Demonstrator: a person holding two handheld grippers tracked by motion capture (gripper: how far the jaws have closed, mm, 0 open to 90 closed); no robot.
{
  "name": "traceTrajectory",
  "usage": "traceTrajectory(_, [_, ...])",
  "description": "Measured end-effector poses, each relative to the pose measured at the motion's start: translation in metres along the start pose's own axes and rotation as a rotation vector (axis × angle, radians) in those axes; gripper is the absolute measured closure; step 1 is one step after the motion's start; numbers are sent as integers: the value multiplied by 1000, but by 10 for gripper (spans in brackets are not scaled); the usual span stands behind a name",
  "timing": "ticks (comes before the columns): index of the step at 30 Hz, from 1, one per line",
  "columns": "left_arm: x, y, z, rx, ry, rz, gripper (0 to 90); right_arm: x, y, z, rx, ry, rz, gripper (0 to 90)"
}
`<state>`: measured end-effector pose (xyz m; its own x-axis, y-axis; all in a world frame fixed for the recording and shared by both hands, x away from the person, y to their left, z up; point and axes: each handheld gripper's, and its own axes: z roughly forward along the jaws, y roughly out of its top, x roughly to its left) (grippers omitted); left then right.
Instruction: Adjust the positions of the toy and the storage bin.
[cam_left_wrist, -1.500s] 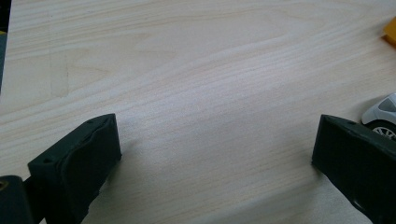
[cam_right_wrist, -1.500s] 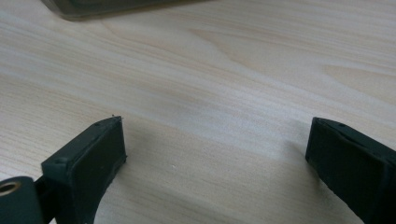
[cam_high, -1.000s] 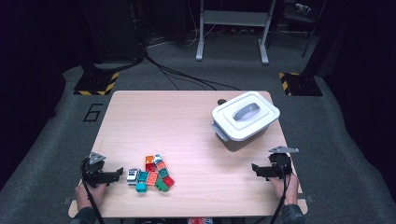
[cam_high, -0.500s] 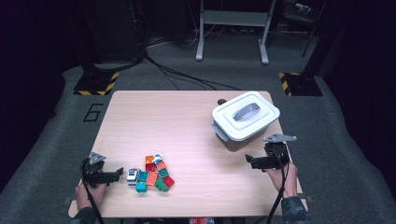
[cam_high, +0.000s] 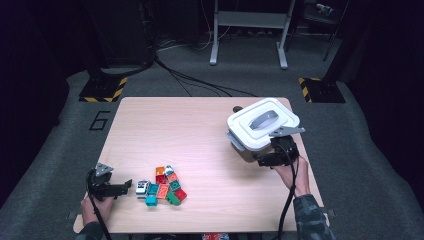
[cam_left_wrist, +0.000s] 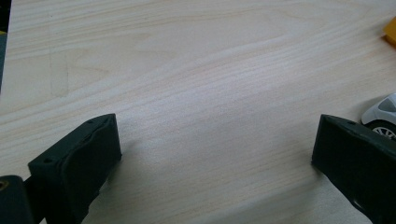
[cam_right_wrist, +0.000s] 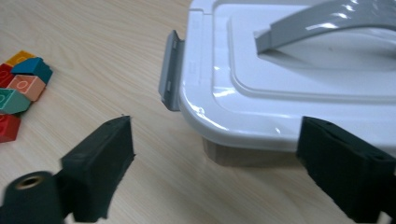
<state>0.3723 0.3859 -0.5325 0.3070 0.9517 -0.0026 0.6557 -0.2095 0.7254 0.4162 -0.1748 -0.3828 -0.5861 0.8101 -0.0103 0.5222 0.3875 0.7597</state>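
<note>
Wooden table (cam_high: 200, 130): we see the white lidded box (cam_high: 263, 122) at 2 o'clock, long axis toward 1. Our right gripper (cam_high: 261, 161), jaws just narrowing yet apart, nears its corner; left gripper (cam_high: 125, 186) wide.

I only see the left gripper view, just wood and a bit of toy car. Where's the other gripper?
Observer: The right gripper is at the white box's near corner; its jaws, just closing a little, have nothing between them.
Operator: Is the box open?
Observer: No, its lid is on.
Operator: More toys?
Observer: Yes, coloured bricks lie piled beside the car.
</note>
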Motion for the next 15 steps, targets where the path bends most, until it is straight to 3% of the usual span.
traceTrajectory(5, [0,0,0,-7,1,-1,9,3,13,15,33,13,-16,212])
traceTrajectory(6, [0,0,0,0,0,0,9,4,17,23,42,18,-16,280])
traceTrajectory(7, [0,0,0,0,0,0,9,4,17,23,42,18,-16,280])
traceTrajectory(10, [0,0,0,-1,0,0,9,6,24,35,84,7,-26,402])
traceTrajectory(11, [0,0,0,-1,0,0,9,6,24,35,84,7,-26,402])
traceTrajectory(14, [0,0,0,0,0,1,9,5,28,42,101,-18,-13,545])
traceTrajectory(15, [0,0,0,0,0,1,9,5,28,42,101,-18,-13,545])
